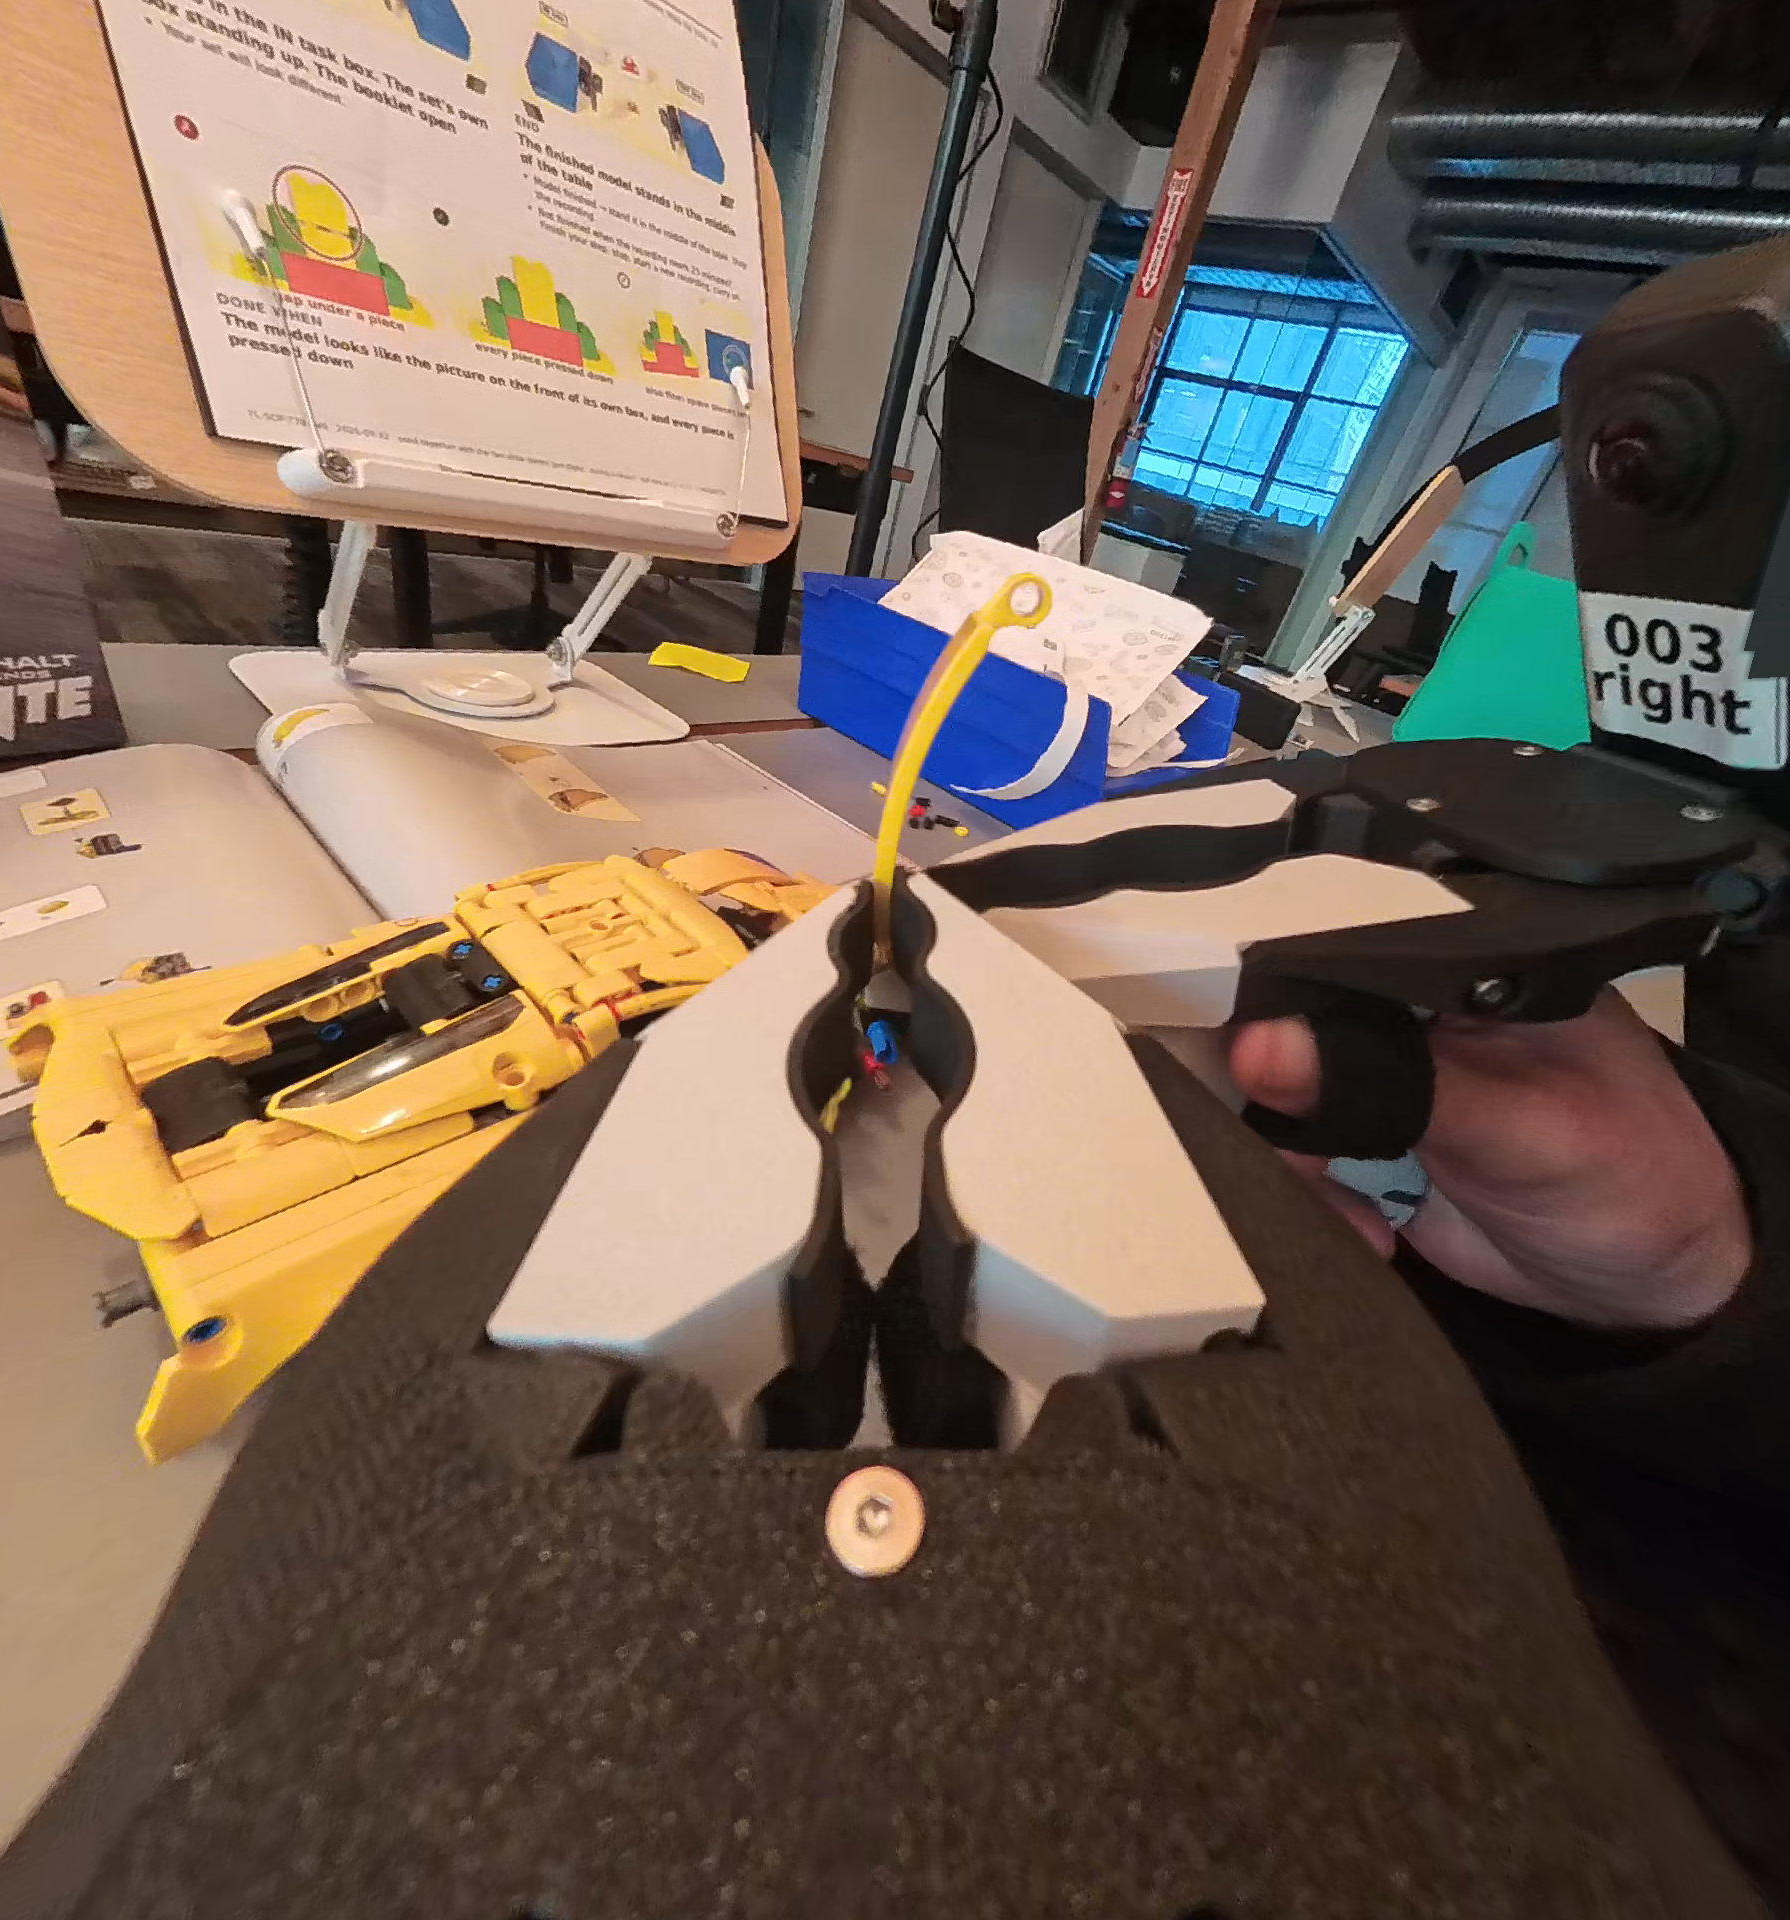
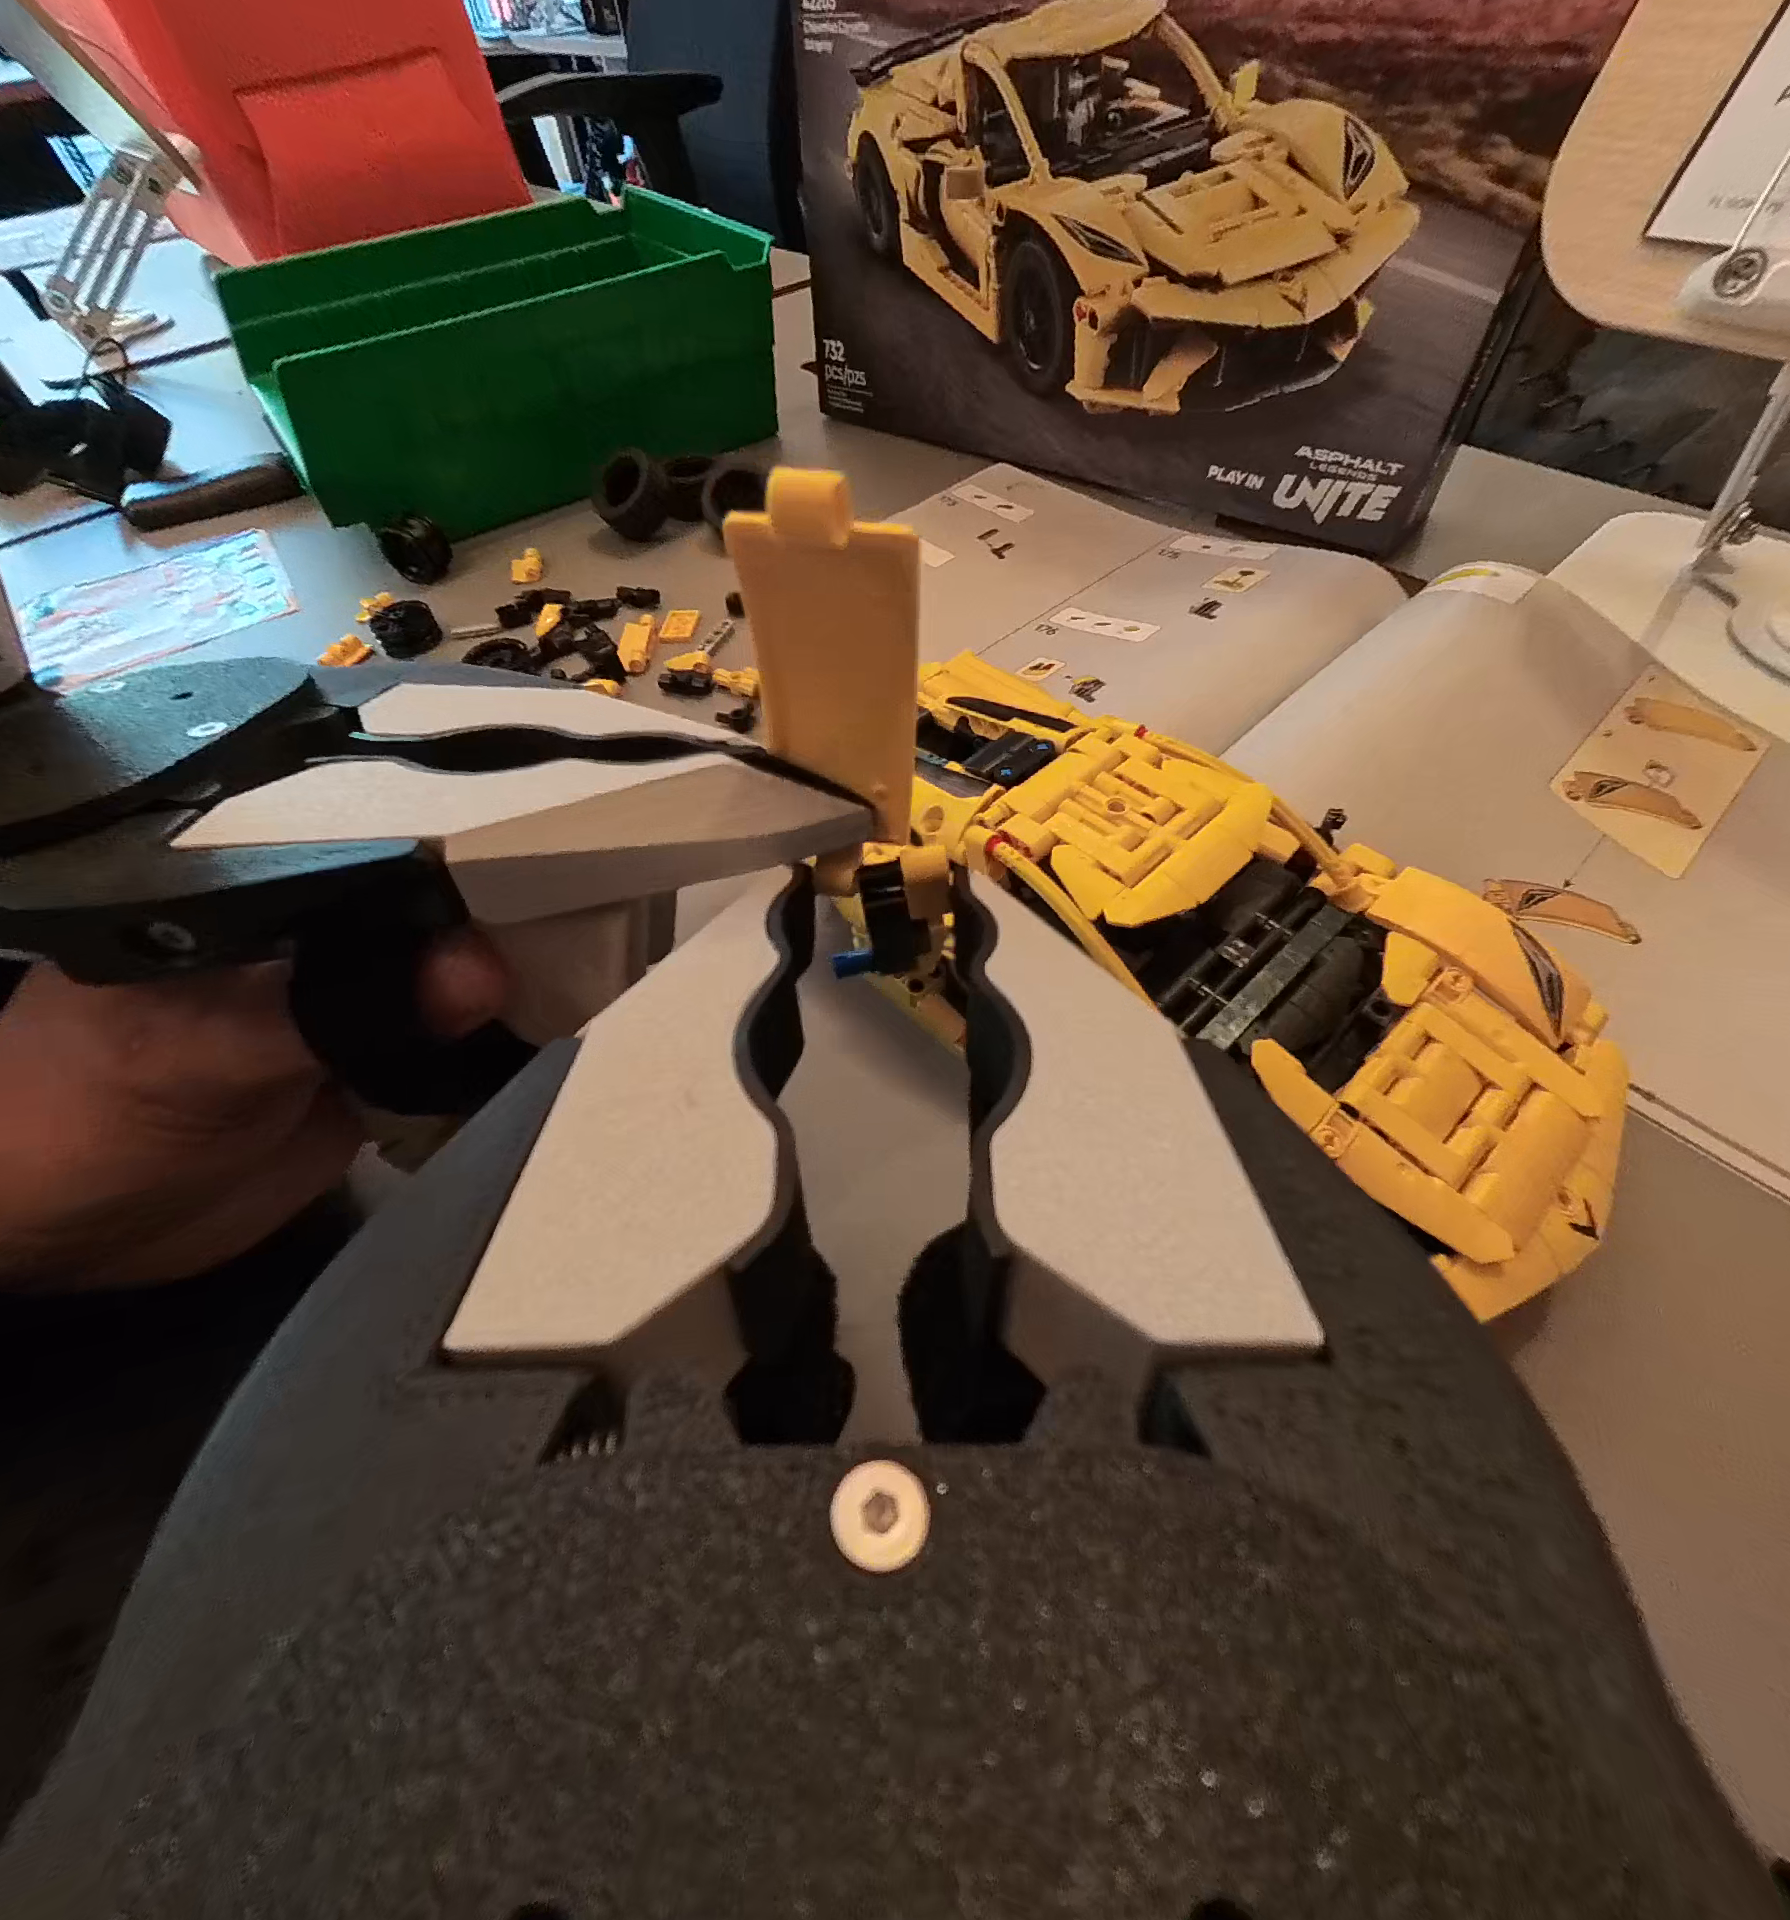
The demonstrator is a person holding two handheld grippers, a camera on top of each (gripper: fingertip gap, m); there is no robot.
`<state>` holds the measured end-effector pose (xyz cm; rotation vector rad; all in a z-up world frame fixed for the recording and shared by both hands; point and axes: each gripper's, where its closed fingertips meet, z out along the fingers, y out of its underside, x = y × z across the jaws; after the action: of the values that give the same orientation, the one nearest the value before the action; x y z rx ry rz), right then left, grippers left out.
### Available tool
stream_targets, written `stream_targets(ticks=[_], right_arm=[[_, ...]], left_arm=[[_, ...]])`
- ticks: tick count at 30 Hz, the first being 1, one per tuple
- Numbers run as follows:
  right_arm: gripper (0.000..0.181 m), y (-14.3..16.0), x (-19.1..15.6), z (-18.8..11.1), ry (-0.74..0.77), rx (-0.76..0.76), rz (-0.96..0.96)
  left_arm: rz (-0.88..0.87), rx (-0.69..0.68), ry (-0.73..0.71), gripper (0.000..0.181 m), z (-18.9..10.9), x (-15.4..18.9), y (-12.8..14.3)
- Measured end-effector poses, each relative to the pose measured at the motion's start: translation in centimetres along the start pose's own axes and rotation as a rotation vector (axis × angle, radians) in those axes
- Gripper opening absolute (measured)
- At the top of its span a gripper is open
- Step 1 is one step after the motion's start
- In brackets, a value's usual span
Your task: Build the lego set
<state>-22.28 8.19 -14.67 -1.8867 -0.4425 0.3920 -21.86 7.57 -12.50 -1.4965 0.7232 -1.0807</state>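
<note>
Left gripper (image 2: 849,800): jaws clamped on the lower edge of a yellow panel (image 2: 834,665), its long axis upright. Right gripper (image 2: 875,914): jaws part open around the small black-and-yellow subassembly (image 2: 896,899) directly beneath the panel. Yellow car (image 2: 1286,935): on the open booklet (image 2: 1493,727), just right and beyond.

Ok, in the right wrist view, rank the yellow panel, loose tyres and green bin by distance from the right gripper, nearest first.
1. Yellow panel: upright just beyond the right gripper, pinched by the left gripper.
2. Loose tyres: farther back, left.
3. Green bin: behind the tyres, farthest.
</note>
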Motion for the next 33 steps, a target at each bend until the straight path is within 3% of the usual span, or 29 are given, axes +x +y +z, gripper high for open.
stream_targets(ticks=[17,24,33], right_arm=[[0.022,0.24,0.49,0.03,0.061,-0.034,0.007],[0.022,0.35,0.46,-0.02,0.038,-0.043,0.039],[0.021,0.51,0.99,-0.56,0.095,-0.077,-0.150]], left_arm=[[0.085,0.001,-0.112,0.002,0.47,-0.27,-0.05],[0.000,0.013,-0.071,0.002,0.56,-0.14,-0.03],[-0.091,-0.029,0.051,0.003,0.54,0.41,0.45]])
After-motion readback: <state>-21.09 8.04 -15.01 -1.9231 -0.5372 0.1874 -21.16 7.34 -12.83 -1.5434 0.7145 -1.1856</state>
